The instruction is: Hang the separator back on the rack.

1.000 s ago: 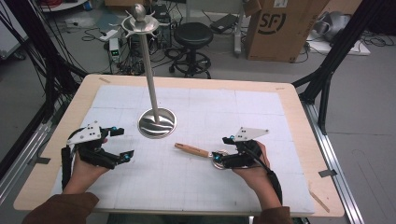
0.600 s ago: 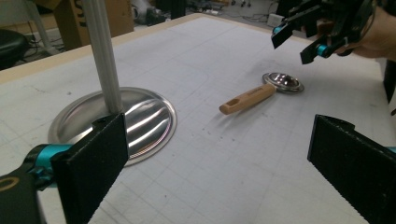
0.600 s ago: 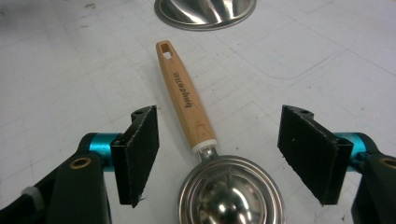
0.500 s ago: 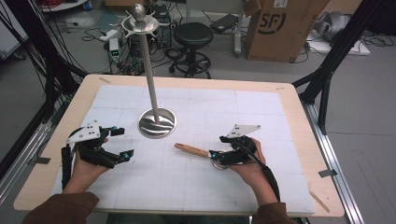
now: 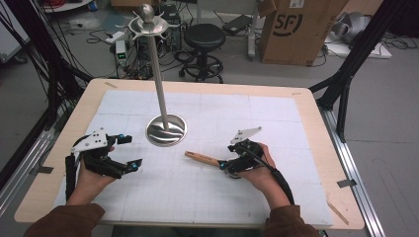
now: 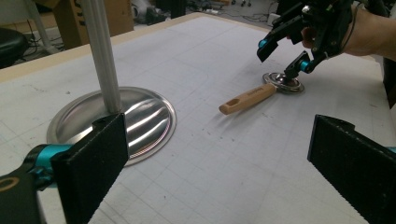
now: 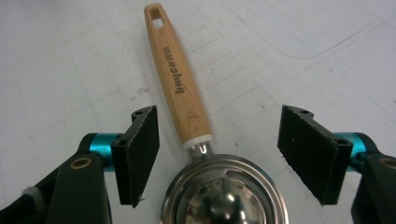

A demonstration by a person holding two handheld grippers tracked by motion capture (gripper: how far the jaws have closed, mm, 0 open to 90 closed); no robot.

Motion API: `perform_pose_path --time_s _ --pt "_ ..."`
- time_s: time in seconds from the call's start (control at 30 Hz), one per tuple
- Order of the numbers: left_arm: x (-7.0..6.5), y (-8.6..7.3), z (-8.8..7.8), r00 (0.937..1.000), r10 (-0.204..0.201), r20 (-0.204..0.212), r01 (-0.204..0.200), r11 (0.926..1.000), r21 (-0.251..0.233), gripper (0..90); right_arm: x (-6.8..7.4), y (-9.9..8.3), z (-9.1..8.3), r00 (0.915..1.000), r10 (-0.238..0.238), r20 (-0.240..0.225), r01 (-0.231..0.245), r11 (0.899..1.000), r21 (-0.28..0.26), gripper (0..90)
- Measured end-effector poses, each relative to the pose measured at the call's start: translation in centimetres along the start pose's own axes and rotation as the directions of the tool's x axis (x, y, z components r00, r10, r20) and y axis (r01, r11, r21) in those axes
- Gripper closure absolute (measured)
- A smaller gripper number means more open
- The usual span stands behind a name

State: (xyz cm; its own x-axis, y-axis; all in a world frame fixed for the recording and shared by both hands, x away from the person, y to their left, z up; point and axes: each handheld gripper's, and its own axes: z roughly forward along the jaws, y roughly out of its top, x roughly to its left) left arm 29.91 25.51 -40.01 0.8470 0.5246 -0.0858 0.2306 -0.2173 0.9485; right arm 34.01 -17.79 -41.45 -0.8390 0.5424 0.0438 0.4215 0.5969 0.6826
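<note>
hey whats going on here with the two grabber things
A person at a table holds a pair of tongs in each hand. The right tongs are open and lowered around a wooden-handled metal utensil lying flat on the white grid mat, jaws either side of where handle meets bowl, not yet closed. The left tongs are open too, held off to the side near the round base of a tall metal stand.
</note>
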Motion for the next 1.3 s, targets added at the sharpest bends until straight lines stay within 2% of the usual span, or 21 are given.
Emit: perform_pose_path --time_s 0.17,0.47,0.6,0.7,0.8,1.07,1.13,1.17,1.2,1.23,1.27,1.3 --pt "0.0 0.0 0.0 1.0000 0.004 -0.002 -0.004 1.0000 0.005 6.0 0.3 0.6 0.8 0.9995 -0.030 -0.009 0.030 0.998 0.054 29.8" --pt "0.0 0.0 0.2 1.0000 0.007 -0.001 -0.007 0.9999 0.009 6.0 0.3 1.0 1.9 0.9985 -0.047 -0.029 0.050 0.992 0.120 33.4" --pt "0.0 0.0 0.2 0.9999 0.012 0.003 -0.013 0.9998 0.012 6.0 0.7 1.7 2.7 0.9950 -0.094 -0.033 0.098 0.977 0.191 39.7" --pt "-0.1 0.1 0.2 0.9999 0.011 0.002 -0.011 0.9999 0.009 6.0 0.9 2.0 2.9 0.9934 -0.102 -0.051 0.110 0.973 0.201 44.3" --pt "0.0 0.0 0.2 0.9999 0.012 0.005 -0.012 0.9999 0.010 6.0 0.9 1.9 3.2 0.9924 -0.113 -0.049 0.121 0.966 0.227 48.6" --pt "-0.2 0.0 0.4 0.9999 0.014 0.005 -0.015 0.9997 0.018 6.0 0.8 2.1 3.2 0.9911 -0.118 -0.060 0.130 0.959 0.251 57.7" --pt "-0.2 0.0 0.4 0.9999 0.014 0.005 -0.014 0.9997 0.019 6.0 0.9 2.6 3.3 0.9886 -0.138 -0.062 0.150 0.946 0.286 61.0" --pt "-0.2 0.0 0.4 0.9999 0.014 0.005 -0.014 0.9997 0.019 6.0 0.9 2.6 3.3 0.9886 -0.138 -0.062 0.150 0.946 0.286 61.0" --pt "-0.2 0.0 0.4 0.9999 0.012 0.005 -0.012 0.9998 0.018 6.0 1.0 2.8 3.4 0.9878 -0.142 -0.065 0.155 0.938 0.310 61.7" --pt "-0.2 0.0 0.4 0.9999 0.012 0.006 -0.012 0.9997 0.019 6.0 1.0 2.8 3.4 0.9878 -0.142 -0.065 0.155 0.938 0.310 61.7" --pt "-0.2 0.0 0.4 0.9999 0.015 0.007 -0.015 0.9996 0.022 6.0 1.0 3.1 3.6 0.9869 -0.146 -0.070 0.161 0.928 0.335 61.7" --pt "-0.2 0.0 0.4 0.9998 0.016 0.007 -0.017 0.9996 0.023 6.0 1.0 3.3 3.6 0.9875 -0.141 -0.070 0.157 0.925 0.345 61.8"
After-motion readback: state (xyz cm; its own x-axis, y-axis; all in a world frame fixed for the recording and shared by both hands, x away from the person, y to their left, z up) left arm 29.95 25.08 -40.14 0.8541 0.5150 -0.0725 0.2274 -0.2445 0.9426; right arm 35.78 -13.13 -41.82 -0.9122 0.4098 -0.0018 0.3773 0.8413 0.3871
